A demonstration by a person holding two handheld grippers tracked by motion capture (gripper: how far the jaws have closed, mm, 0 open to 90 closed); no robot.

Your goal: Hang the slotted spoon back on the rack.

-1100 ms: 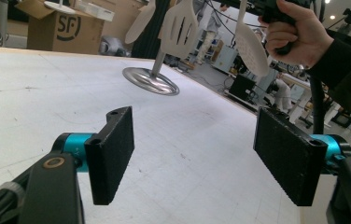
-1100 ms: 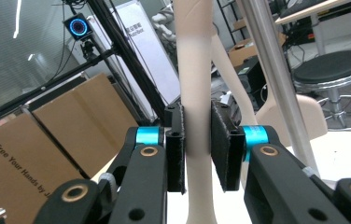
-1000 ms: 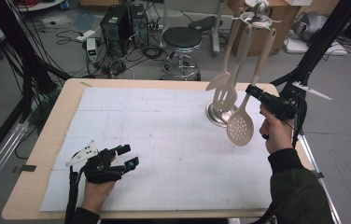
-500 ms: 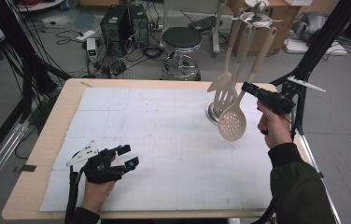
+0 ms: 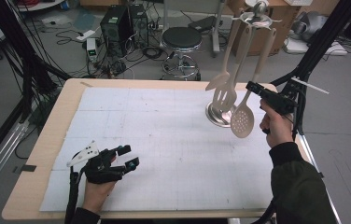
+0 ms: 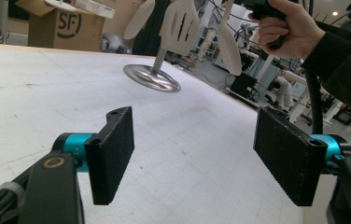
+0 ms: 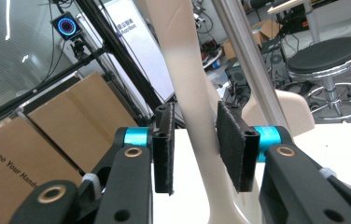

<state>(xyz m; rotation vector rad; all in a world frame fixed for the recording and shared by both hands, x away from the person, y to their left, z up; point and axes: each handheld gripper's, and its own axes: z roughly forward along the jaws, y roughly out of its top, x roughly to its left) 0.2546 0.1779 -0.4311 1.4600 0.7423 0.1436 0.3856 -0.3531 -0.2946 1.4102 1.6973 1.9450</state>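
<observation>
At the table's far right corner, a steel utensil stand [image 5: 220,114] carries a solid spoon [image 5: 218,80], a slotted turner [image 5: 225,97] and a skimmer spoon [image 5: 242,122], all hanging. Right gripper [image 5: 250,87]: jaws have just been opening, now slightly parted around the skimmer's handle [image 7: 190,116], with gaps at both pads. Left gripper [image 5: 128,156]: resting near the front left edge on the white mat [image 5: 164,140], jaws wide, nothing between.

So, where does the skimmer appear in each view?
High view: skimmer hangs right of centre, beside the right gripper.
Left gripper view: its head at top, edge-on, right of the slotted turner.
Right gripper view: its handle stands between the jaws.
Shared landmark: the rack's steel pole.
</observation>
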